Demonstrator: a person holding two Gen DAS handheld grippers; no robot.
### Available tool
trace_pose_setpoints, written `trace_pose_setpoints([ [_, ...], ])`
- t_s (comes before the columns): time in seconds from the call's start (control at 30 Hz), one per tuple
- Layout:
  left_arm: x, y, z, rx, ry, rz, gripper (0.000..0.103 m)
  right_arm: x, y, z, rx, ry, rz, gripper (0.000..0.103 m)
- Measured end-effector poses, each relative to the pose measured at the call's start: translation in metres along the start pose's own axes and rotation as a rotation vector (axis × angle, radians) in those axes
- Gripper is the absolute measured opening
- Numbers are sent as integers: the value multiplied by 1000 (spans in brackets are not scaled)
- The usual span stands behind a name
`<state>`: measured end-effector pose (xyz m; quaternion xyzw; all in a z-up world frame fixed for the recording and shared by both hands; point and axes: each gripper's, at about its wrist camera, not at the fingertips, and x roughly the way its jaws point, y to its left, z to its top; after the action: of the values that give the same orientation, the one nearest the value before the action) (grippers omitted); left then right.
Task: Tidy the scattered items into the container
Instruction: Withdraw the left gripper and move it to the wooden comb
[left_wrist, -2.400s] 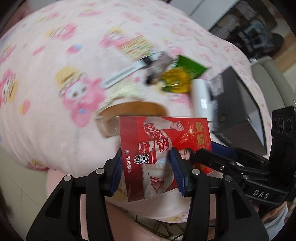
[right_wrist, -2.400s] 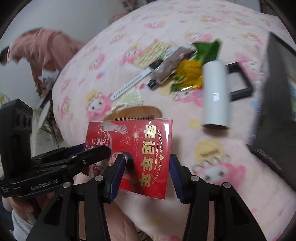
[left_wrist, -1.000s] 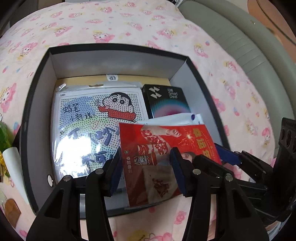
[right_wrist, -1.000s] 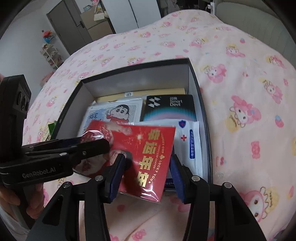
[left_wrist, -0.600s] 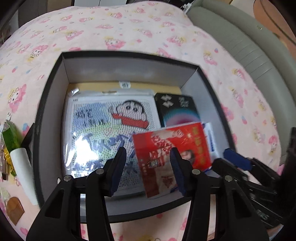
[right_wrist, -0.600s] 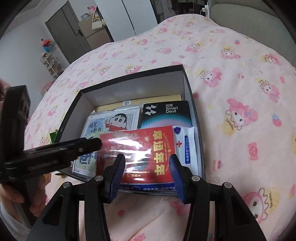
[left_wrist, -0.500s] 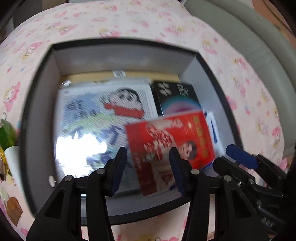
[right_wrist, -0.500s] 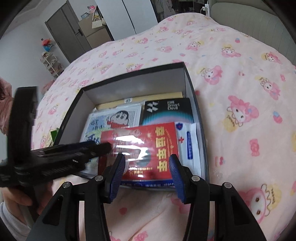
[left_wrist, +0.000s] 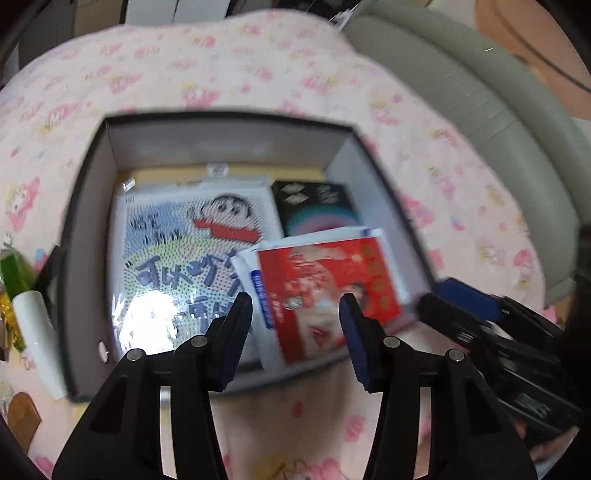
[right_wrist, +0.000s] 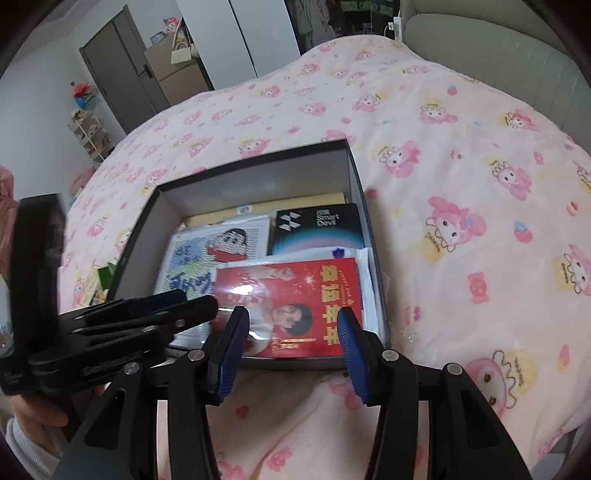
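The red packet (right_wrist: 295, 302) lies flat inside the dark box (right_wrist: 255, 157), at its near right corner, on top of a white pouch with blue print (left_wrist: 255, 291). Nothing grips it. The left tongs (left_wrist: 295, 317) hover above the box's near edge with their blue pads (left_wrist: 236, 332) apart and widening, nothing between them. The right tongs (right_wrist: 288, 343) hang over the same edge, pads spread and empty; the packet shows in the gap below them but is untouched. In the right wrist view the left tongs (right_wrist: 212, 306) reach in from the left, held by a hand (right_wrist: 33, 417).

The box sits on a bed covered by a pink cartoon-print blanket (right_wrist: 461, 184). Also in the box are a cartoon-printed sheet in clear wrap (left_wrist: 192, 236) on the left and a black carton (right_wrist: 317, 225) at the far right. Left of the box on the blanket lie a white cylinder (left_wrist: 37, 332), a green wrapper (left_wrist: 13, 273) and a brown item (left_wrist: 22, 417).
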<state>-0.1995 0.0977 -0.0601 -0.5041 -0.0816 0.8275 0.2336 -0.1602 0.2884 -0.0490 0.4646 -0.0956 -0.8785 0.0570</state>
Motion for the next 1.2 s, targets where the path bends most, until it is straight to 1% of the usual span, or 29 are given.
trace_pose_setpoints([
  [0.03,-9,-3,-2,20,-13,-14,50,-4,4,0,-8,-6,4,45],
  [0.07,-21,-8,-5,42,-34,-7,48,-8,8,1,-17,-14,11,45],
  [0.1,-32,-13,-9,67,-59,15,48,-16,15,0,-31,-30,19,45],
  [0.13,-43,-17,-13,90,-78,18,48,-22,19,-1,-40,-44,16,45],
  [0.23,-70,-21,-20,116,-104,15,48,-40,34,-8,-71,-90,16,45],
  [0.33,-89,-23,-28,116,-129,30,48,-54,43,-14,-64,-105,41,45],
  [0.5,-110,-17,-38,87,-139,9,48,-72,64,-21,-116,-138,50,45],
  [0.6,-123,-20,-46,92,-152,1,48,-82,71,-25,-145,-158,65,45],
  [0.73,-136,-26,-54,118,-171,34,48,-92,78,-31,-163,-175,70,45],
  [0.87,-148,-26,-64,121,-190,48,48,-96,85,-37,-174,-173,92,45],
  [0.97,-156,-19,-77,106,-206,62,48,-95,95,-45,-197,-162,111,45],
  [1.1,-169,3,-98,28,-235,58,48,-94,115,-56,-258,-158,139,45],
  [1.2,-181,22,-115,-17,-251,74,48,-90,138,-65,-314,-134,162,45],
])
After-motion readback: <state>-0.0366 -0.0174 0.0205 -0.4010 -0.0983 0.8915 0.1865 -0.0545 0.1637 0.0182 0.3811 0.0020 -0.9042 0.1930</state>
